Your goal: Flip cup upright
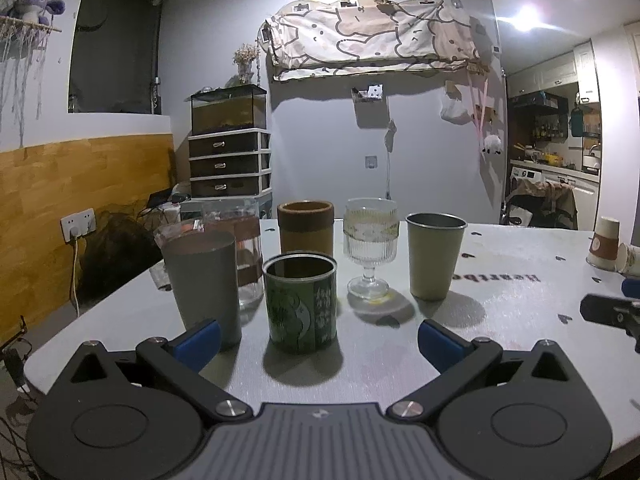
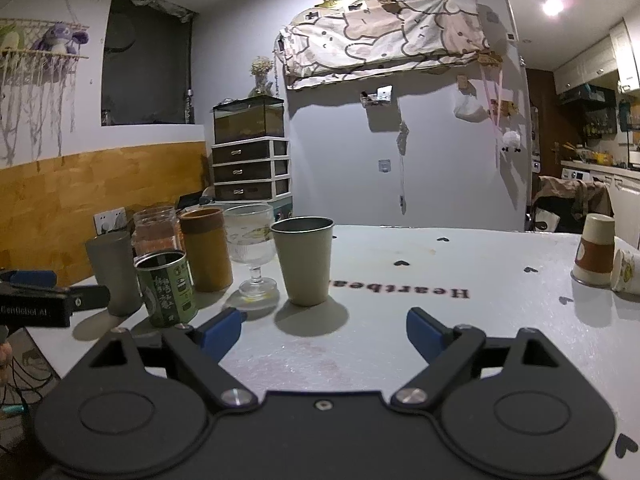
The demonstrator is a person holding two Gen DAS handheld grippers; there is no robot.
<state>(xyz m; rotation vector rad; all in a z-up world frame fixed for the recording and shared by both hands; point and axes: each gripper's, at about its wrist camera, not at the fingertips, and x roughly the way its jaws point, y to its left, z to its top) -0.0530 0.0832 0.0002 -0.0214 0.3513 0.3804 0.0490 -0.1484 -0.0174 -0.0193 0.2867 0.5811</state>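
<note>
An upside-down paper cup with a brown sleeve [image 2: 595, 251] stands at the far right of the white table [image 2: 440, 280]; a second paper cup [image 2: 626, 271] lies on its side against it. Both show in the left wrist view, the inverted cup [image 1: 605, 243] and the lying cup [image 1: 629, 259]. My right gripper [image 2: 324, 330] is open and empty, low over the table, well left of the paper cups. My left gripper [image 1: 318, 340] is open and empty, just in front of a green tin cup [image 1: 301, 301]. The left gripper's side shows in the right wrist view [image 2: 52, 300].
Upright cups cluster on the left: grey tumbler [image 1: 204, 282], glass jar [image 1: 236, 240], brown cylinder [image 1: 306, 229], ribbed goblet [image 1: 370, 248], beige metal cup [image 1: 435, 256]. The right gripper's tip shows in the left wrist view [image 1: 612, 312]. The near table edge lies beneath both grippers.
</note>
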